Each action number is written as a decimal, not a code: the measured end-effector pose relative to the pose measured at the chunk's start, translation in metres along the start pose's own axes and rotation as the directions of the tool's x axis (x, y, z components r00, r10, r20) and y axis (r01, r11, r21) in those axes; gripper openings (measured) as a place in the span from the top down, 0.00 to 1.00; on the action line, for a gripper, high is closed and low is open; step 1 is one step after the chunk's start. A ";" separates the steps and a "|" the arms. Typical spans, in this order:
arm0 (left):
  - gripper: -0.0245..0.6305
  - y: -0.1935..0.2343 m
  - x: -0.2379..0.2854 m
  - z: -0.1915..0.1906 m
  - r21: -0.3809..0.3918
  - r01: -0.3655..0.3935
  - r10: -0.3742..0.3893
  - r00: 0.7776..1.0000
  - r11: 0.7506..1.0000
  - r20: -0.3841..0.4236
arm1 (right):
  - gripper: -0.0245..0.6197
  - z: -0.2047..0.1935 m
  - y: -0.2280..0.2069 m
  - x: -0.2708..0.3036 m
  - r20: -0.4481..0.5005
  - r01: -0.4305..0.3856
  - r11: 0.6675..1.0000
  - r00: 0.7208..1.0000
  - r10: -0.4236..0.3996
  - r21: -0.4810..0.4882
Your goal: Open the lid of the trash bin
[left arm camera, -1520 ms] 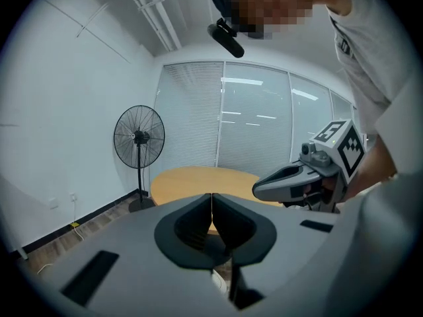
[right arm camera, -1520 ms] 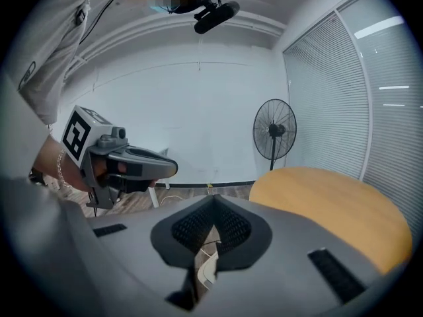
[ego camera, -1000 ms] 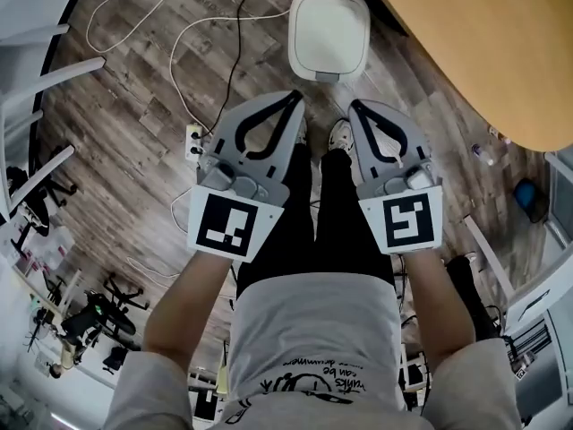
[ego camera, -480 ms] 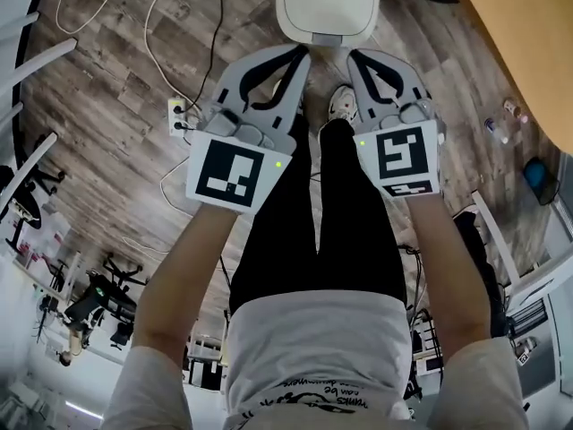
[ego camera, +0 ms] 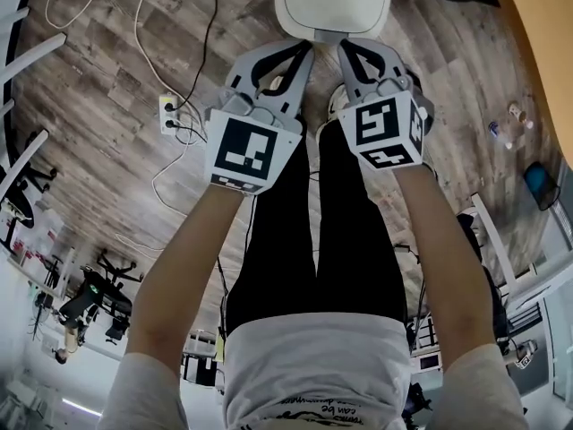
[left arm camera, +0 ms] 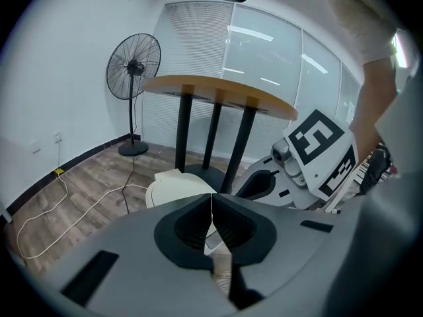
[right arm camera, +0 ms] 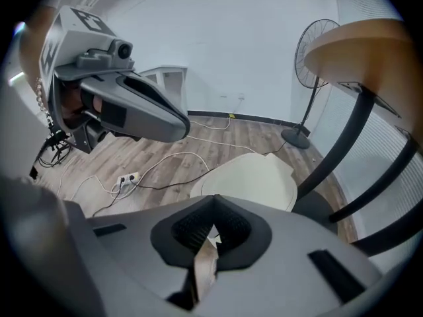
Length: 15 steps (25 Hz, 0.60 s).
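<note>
A white trash bin [ego camera: 333, 0] with its lid down stands on the wood floor at the top of the head view, just beyond both grippers. The same bin [left arm camera: 173, 189] shows past the left jaws, and the bin [right arm camera: 254, 180] lies ahead of the right jaws. My left gripper [ego camera: 307, 48] is shut with nothing in it, its tips close to the bin's near edge. My right gripper [ego camera: 344, 47] is shut and empty beside it. Neither touches the bin as far as I can see.
A round wooden table [ego camera: 542, 52] on black legs [left arm camera: 213, 137] stands to the right of the bin. A power strip [ego camera: 170, 116] and white cables [ego camera: 148, 34] lie on the floor at left. A floor fan [left arm camera: 134, 68] stands further off. The person's legs and shoes are below the grippers.
Both grippers have moved forward toward the bin and drawn closer together. The bin now sits right at their tips and is cut off by the top edge.
</note>
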State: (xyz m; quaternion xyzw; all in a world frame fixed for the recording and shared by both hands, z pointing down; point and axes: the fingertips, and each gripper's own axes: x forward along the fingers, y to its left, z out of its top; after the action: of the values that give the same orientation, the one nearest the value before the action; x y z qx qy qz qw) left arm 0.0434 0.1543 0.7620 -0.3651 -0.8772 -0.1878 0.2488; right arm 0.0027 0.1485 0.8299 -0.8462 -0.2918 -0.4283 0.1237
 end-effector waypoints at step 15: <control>0.93 0.010 0.049 -0.090 -0.050 -0.001 -0.005 0.993 0.999 -0.116 | 0.95 -0.053 0.022 0.069 -0.128 -0.042 0.986 0.992 0.021 -0.162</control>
State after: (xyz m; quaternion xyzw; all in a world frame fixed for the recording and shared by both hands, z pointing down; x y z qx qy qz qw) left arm 0.0473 0.1417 0.8638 -0.3587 -0.8567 -0.2308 0.2902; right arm 0.0129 0.1337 0.9181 -0.8294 -0.2336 -0.5014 0.0786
